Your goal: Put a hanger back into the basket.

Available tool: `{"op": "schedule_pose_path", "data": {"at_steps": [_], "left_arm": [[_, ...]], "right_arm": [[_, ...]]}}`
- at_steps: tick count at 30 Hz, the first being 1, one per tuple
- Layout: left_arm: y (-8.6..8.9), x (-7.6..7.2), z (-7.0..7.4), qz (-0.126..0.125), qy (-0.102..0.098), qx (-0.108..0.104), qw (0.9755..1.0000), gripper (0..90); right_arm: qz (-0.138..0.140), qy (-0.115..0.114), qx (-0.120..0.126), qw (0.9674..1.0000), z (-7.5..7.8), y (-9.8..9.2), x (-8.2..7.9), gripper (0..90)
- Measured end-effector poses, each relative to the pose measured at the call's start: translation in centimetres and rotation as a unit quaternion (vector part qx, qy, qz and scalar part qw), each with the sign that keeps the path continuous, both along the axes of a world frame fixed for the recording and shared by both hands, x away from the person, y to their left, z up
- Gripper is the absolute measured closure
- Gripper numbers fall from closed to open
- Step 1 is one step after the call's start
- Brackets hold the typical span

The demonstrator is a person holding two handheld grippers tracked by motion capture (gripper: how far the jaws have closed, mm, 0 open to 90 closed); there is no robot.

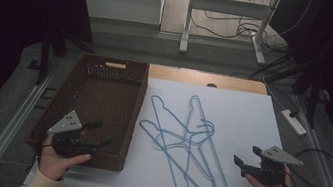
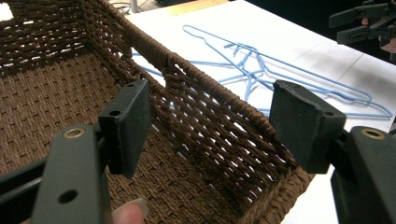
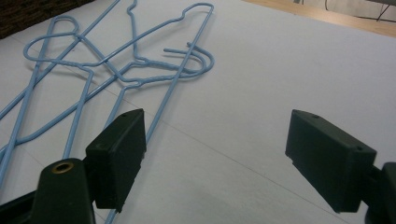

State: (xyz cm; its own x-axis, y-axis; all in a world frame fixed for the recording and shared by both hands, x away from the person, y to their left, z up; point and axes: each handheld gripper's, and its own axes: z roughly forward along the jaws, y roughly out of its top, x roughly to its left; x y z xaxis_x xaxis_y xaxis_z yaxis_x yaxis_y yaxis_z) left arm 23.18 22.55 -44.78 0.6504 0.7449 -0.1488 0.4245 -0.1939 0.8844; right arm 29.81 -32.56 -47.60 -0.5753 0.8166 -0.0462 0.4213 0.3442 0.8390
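Light blue wire hangers (image 1: 187, 142) lie on a white sheet (image 1: 241, 120) beside a dark brown woven basket (image 1: 60, 97).

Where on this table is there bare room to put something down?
The white sheet is bare between the blue hangers and its right edge, and along the far edge. The brown basket is empty inside. The middle is crowded: the hangers lie tangled right beside the basket's wall.

Dim, dark-edged high view; sharper, evenly lit gripper views.
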Motion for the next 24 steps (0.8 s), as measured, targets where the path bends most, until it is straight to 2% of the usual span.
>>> {"op": "schedule_pose_path", "data": {"at_steps": [24], "left_arm": [[0.14,0.12,-0.06,0.004,0.002,0.002,1.0,30.1]], "right_arm": [[0.004,0.005,0.005,1.0,0.06,0.04,-0.15,21.2]]}}
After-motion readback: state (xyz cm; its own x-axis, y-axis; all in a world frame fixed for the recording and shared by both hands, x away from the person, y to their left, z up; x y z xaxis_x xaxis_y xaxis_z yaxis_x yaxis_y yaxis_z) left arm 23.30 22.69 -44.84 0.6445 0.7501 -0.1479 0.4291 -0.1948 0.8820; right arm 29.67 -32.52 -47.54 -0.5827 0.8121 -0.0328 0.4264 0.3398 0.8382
